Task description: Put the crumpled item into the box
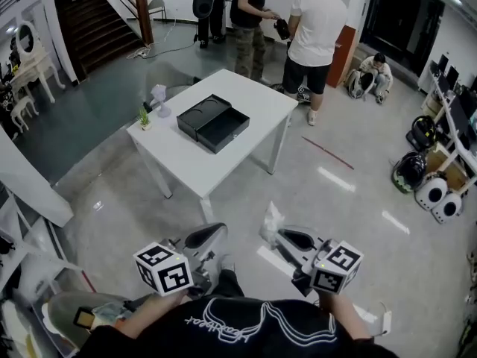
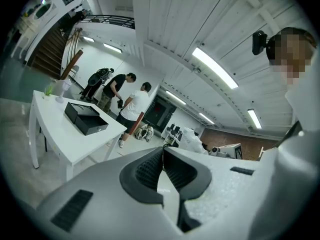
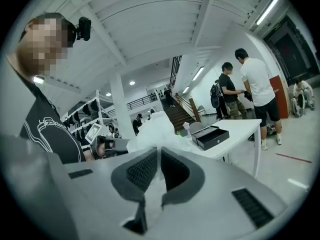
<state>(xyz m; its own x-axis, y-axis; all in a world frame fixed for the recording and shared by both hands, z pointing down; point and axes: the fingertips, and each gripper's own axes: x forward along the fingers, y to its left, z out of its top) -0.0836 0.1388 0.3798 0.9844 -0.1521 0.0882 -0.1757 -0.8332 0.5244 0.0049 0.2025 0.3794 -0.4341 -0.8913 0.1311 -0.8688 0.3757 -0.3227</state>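
The crumpled item [image 1: 271, 223] is a wad of thin white plastic or paper. My right gripper [image 1: 278, 236] is shut on it, low in the head view and well short of the table. In the right gripper view the wad [image 3: 156, 128] bulges out past the closed jaws of the right gripper [image 3: 159, 153]. The box [image 1: 213, 122] is black, lies open and flat on the white table [image 1: 257, 98], and also shows in both gripper views [image 2: 86, 118] [image 3: 212, 135]. My left gripper [image 1: 215, 232] [image 2: 162, 153] is shut, with nothing between its pads, level with the right one.
A small green plant [image 1: 144, 118] and a white cup-like object [image 1: 159, 99] stand at the table's left end. Two people [image 1: 314, 28] stand beyond the table and another sits on the floor [image 1: 370, 73]. Helmets [image 1: 411, 171] lie at right, shelving at left.
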